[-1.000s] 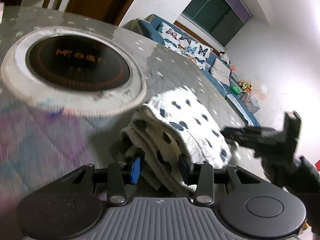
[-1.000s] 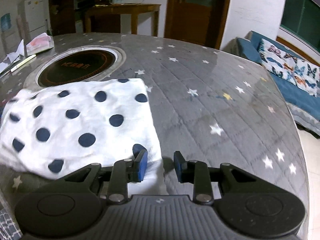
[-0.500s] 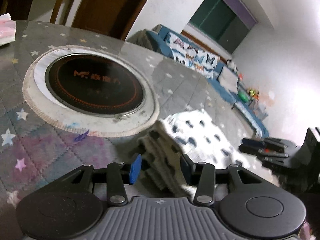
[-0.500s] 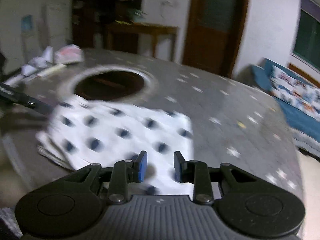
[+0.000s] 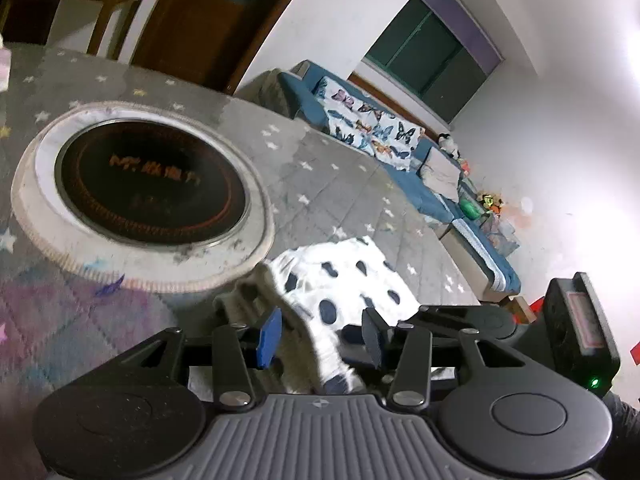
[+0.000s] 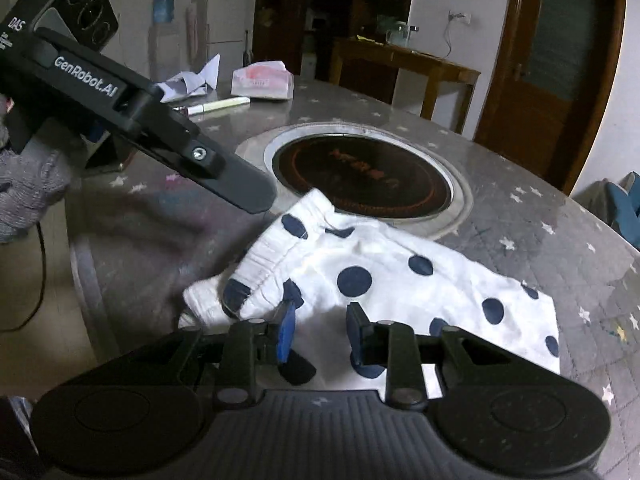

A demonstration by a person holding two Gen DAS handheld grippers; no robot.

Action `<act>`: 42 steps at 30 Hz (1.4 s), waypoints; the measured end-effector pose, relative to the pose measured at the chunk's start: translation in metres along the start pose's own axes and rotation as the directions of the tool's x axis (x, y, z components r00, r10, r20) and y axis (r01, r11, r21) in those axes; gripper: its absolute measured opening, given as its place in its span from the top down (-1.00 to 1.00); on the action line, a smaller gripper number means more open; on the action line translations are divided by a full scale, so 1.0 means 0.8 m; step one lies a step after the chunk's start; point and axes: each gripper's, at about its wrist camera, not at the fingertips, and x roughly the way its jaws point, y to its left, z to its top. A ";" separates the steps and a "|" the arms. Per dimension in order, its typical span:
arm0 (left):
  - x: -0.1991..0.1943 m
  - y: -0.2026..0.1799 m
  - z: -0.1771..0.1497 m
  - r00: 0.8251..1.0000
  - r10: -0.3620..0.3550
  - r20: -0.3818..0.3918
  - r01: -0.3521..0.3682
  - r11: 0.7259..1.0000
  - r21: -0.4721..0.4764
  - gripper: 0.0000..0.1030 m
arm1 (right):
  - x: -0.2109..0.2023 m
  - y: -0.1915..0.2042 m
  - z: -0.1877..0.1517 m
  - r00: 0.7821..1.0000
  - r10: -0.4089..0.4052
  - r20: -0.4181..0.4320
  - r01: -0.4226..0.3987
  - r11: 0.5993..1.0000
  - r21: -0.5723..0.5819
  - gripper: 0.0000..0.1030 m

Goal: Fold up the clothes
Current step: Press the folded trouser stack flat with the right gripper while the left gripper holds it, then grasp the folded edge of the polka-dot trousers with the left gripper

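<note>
A white garment with navy polka dots [image 6: 380,276] lies folded on the grey star-patterned table, in front of the round black cooktop [image 6: 360,176]. It also shows in the left wrist view [image 5: 336,280], with its stacked folded edge facing me. My left gripper [image 5: 318,338] is open, its jaws standing either side of that edge without closing on it. My right gripper [image 6: 318,330] is open just above the garment's near side. The left gripper's body [image 6: 140,116] reaches in from the upper left of the right wrist view.
The cooktop [image 5: 148,184] has a white rim set into the table. A tissue pack [image 6: 262,84], crumpled paper [image 6: 192,80] and a pen [image 6: 218,106] lie at the table's far side. A blue sofa [image 5: 400,160] stands beyond the table edge.
The right gripper swung left over the garment and now faces its waistband side. The left gripper pulled back slightly, then closed in again on the folded edge. Both stayed open.
</note>
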 end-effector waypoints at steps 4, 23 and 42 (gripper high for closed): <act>0.008 0.003 -0.011 0.999 -0.030 -0.032 0.029 0.999 -0.026 0.11 | -0.016 -0.008 0.000 1.000 -0.013 0.020 0.013 1.000 0.027 0.46; -0.010 -0.003 -0.002 0.997 -0.083 0.010 0.083 0.993 -0.082 0.23 | -0.012 0.019 -0.002 0.998 0.063 0.030 -0.062 0.997 -0.041 0.46; 0.002 0.021 -0.028 0.999 0.021 -0.034 -0.030 0.959 -0.283 -0.30 | 0.003 0.109 -0.020 1.000 -0.016 0.007 0.017 0.869 -0.495 0.21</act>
